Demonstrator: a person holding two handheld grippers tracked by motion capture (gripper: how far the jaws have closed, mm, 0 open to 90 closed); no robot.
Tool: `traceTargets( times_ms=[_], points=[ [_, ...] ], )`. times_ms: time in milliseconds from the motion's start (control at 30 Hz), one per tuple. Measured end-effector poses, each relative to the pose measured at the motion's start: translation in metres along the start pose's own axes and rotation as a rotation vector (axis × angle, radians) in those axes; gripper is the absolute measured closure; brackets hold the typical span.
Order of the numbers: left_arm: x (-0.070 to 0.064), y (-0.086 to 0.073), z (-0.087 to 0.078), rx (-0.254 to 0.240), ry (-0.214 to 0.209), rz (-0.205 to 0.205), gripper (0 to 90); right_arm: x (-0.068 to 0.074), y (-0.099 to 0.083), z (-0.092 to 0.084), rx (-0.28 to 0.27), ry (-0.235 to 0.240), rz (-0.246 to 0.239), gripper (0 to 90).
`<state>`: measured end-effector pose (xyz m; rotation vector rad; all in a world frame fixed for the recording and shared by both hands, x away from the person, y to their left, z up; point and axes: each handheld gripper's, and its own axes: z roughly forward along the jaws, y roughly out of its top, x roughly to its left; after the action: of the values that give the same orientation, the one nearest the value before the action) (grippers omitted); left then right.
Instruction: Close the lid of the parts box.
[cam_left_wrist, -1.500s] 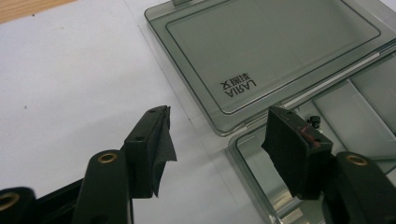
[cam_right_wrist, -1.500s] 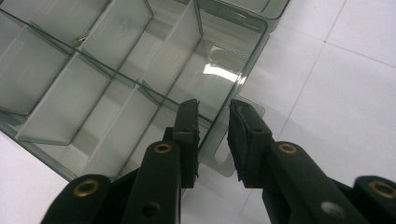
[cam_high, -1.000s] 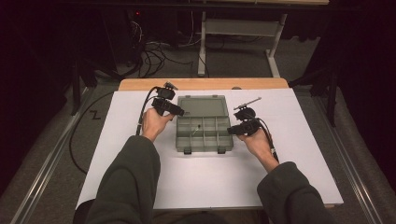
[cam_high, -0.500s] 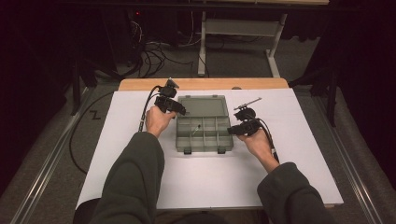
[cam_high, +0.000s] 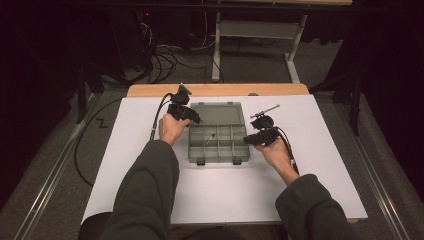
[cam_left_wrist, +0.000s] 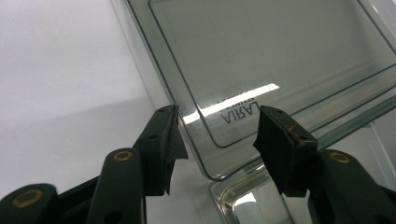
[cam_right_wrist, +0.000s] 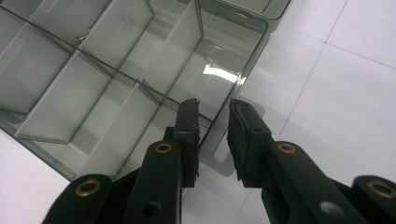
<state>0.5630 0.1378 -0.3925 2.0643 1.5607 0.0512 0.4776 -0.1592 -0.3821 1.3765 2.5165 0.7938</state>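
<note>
Organizer box (cam_high: 218, 142) contents indistinct (dim), lid (cam_left_wrist: 261, 60) cropped

- The high view looks down from above the person's side, far off, over the whole white table (cam_high: 310, 150).
- The left gripper view sits very near the box's clear lid (cam_left_wrist: 280, 56).
- The right gripper view sits near the box (cam_right_wrist: 93, 93).
- All 3 share the box.

Desk (cam_high: 300, 200): I see a white top with a wooden strip along its far edge, centre of frame | on it: clear compartment box (cam_high: 218, 142) lying open at centre, lid flat toward the far edge | small dark tool (cam_high: 265, 110) right of the lid.
</note>
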Motion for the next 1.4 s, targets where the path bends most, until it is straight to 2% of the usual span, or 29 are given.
traceTargets(
  times_ms=[767, 833, 867, 900, 1200, 1400],
  points=[
    [0.005, 0.0, 0.01, 0.012, -0.032, -0.041, 44.0, 0.0, 0.0, 0.0, -0.002, -0.002, -0.003, 75.4],
    [0.007, 0.0, 0.01, 0.014, -0.053, -0.055, 43.5, 0.0, 0.0, 0.0, -0.002, -0.002, -0.004, 75.4],
    [0.005, 0.0, 0.01, 0.03, -0.06, -0.087, 43.8, 0.0, 0.0, 0.0, -0.001, -0.002, -0.004, 75.4],
    [0.007, 0.0, 0.012, 0.015, -0.062, -0.064, 43.3, 0.0, 0.0, 0.0, -0.003, -0.003, -0.007, 75.4],
    [0.008, 0.0, 0.011, 0.009, -0.072, -0.075, 43.3, 0.001, 0.0, 0.0, 0.001, -0.008, -0.011, 75.6],
    [0.007, 0.001, 0.006, -0.003, -0.068, -0.064, 46.6, 0.002, 0.0, 0.0, 0.007, -0.013, -0.012, 75.9]
  ],
)
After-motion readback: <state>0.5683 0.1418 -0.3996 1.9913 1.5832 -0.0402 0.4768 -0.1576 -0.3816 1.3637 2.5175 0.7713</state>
